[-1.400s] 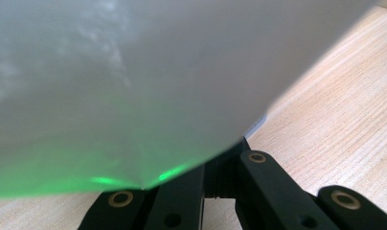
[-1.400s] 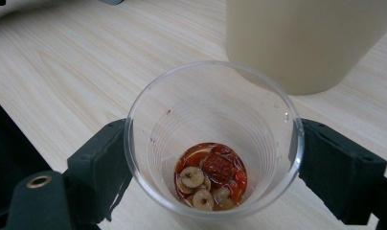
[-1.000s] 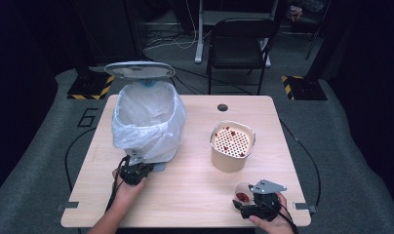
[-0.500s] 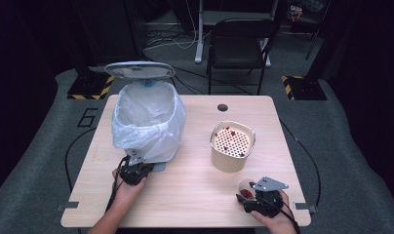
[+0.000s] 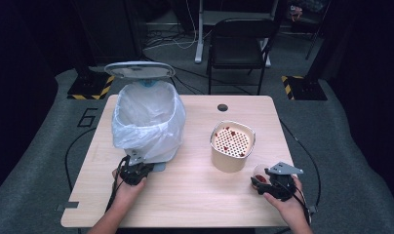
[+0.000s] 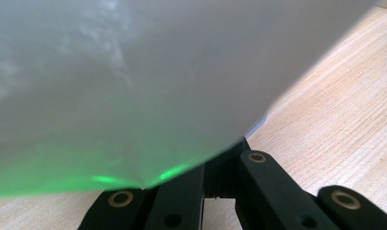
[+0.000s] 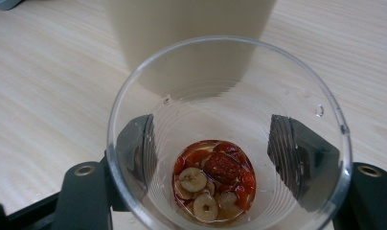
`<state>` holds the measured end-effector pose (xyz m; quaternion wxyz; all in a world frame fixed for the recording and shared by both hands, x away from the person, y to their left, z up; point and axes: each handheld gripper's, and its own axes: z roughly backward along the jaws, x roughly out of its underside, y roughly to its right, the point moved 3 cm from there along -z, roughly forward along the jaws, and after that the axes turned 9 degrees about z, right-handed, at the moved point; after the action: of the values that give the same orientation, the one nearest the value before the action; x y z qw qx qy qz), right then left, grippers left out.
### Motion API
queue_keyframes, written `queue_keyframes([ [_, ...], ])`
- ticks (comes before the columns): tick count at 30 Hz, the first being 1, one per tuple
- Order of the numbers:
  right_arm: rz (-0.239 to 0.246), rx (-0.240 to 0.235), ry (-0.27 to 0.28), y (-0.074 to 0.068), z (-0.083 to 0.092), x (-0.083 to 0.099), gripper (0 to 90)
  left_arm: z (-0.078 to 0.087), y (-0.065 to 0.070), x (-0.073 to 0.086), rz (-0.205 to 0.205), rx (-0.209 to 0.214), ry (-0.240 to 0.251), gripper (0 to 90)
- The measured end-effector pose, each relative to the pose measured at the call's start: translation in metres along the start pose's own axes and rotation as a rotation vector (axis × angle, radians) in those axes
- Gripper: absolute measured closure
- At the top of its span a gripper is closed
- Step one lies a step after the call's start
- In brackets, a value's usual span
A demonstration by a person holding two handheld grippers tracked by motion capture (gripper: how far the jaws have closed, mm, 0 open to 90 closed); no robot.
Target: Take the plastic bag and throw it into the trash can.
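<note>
- Clear plastic cup [image 7: 228, 139] of red fruit sits clamped in my right gripper [image 5: 272, 184], jaws just closing, at five o'clock from the beige strainer pot [image 5: 232, 145].
- Left gripper [image 5: 135, 169] is fully closed at the white bin bag [image 5: 147, 122].

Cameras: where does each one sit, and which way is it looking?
High view: above the person's side, looking forward and down on the table; forearms, hands, left gripper and right gripper show.
Left gripper view: rides the left gripper, facing the white bag; black jaws show.
Right gripper view: rides the right gripper, looking into the clear cup; jaws clasp it.
Shared: the beige strainer pot appears in high and right gripper views.
</note>
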<state>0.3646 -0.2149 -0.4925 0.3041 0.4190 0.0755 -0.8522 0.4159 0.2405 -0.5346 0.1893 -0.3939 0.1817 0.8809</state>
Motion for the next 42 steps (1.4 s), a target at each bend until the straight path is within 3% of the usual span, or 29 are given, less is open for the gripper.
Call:
queue_keyframes([
  [7,-0.032,0.031,-0.006,0.016,-0.010,0.003,32.4,0.000,0.000,0.000,-0.004,-0.001,-0.006,90.0],
  [14,-0.058,0.040,-0.007,0.023,-0.014,0.006,30.7,0.000,0.001,0.000,0.009,0.002,0.003,90.0],
  [20,-0.069,0.012,0.005,0.024,-0.013,0.006,22.8,0.000,0.000,0.000,0.008,0.003,-0.002,90.0],
  [31,-0.073,-0.002,-0.014,0.027,-0.008,-0.002,19.7,0.000,0.001,0.000,0.011,0.004,0.004,90.0],
  [42,-0.068,0.022,-0.001,0.029,-0.005,-0.004,15.5,0.000,0.000,0.000,-0.003,-0.004,0.006,90.0],
])
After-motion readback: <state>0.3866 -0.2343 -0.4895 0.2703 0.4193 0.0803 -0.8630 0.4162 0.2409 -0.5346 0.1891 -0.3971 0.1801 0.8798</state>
